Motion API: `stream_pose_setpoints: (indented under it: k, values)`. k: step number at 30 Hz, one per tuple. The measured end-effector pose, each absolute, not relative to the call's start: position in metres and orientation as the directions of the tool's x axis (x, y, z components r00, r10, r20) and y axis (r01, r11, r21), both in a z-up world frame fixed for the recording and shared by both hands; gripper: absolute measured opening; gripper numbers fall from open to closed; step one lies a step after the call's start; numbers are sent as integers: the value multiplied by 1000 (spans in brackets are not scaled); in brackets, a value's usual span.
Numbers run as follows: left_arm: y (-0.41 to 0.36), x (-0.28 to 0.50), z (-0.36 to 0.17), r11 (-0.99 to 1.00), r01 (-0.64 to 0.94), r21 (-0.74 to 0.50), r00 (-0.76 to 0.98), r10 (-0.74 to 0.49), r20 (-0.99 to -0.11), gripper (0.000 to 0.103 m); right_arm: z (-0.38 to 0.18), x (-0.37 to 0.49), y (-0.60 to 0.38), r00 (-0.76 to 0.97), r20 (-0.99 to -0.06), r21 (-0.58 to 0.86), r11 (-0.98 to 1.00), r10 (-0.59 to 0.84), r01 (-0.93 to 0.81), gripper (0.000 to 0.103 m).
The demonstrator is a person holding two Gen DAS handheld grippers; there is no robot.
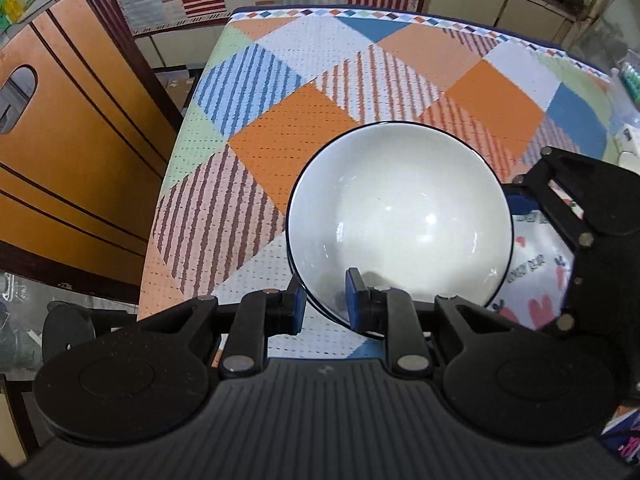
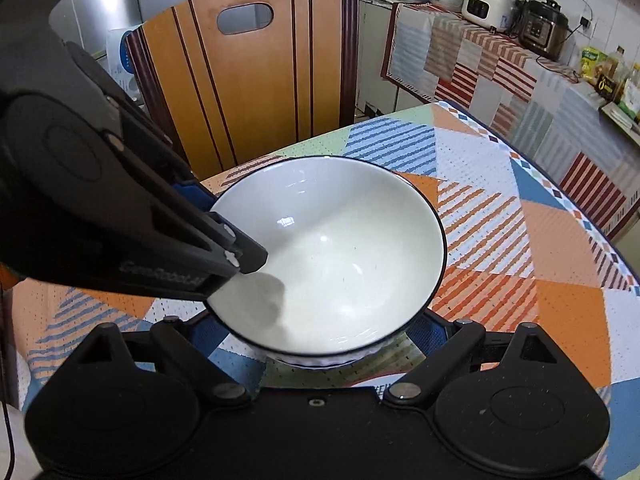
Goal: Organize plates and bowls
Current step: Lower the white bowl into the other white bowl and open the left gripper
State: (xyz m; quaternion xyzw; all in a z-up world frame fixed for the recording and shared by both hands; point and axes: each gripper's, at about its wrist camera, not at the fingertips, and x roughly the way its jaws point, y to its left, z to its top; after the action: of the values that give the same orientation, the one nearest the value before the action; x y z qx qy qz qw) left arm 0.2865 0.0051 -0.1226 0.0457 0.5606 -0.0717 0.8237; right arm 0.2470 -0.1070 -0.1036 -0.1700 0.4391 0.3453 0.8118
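Observation:
A white bowl [image 1: 400,216] with a thin dark rim hangs just over the patchwork tablecloth [image 1: 300,128]. My left gripper [image 1: 326,302] is shut on its near rim, one blue pad inside the bowl and one outside. In the right wrist view the same bowl [image 2: 340,248] fills the middle, with the left gripper [image 2: 218,224] pinching its left rim. My right gripper [image 2: 318,330] stands wide, and its blue pads lie against the bowl's lower outer wall on both sides. The right gripper [image 1: 532,200] also shows at the bowl's right edge in the left wrist view.
A white sheet printed with red hearts [image 1: 532,280] lies on the cloth below the bowl's right side. A wooden chair back [image 2: 260,92] stands at the table's edge. A counter behind holds a rice cooker [image 2: 486,6], a pressure cooker [image 2: 548,28] and bottles.

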Motion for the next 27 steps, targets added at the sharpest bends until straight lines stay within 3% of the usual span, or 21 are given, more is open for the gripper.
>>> stream_pose_setpoints:
  k: [5, 15, 27]
  values:
    - [6, 291, -131, 986, 166, 3, 351, -56, -935, 18, -111, 253, -110, 293, -854, 90, 677, 430, -730, 95]
    - [6, 289, -139, 986, 154, 58, 395, -8, -919, 16, -118, 246, -104, 366, -848, -16, 671, 384, -742, 95]
    - [12, 262, -78, 985, 175, -12, 448, -90, -889, 18, -63, 216, -143, 463, -774, -4, 728, 432, -686, 95]
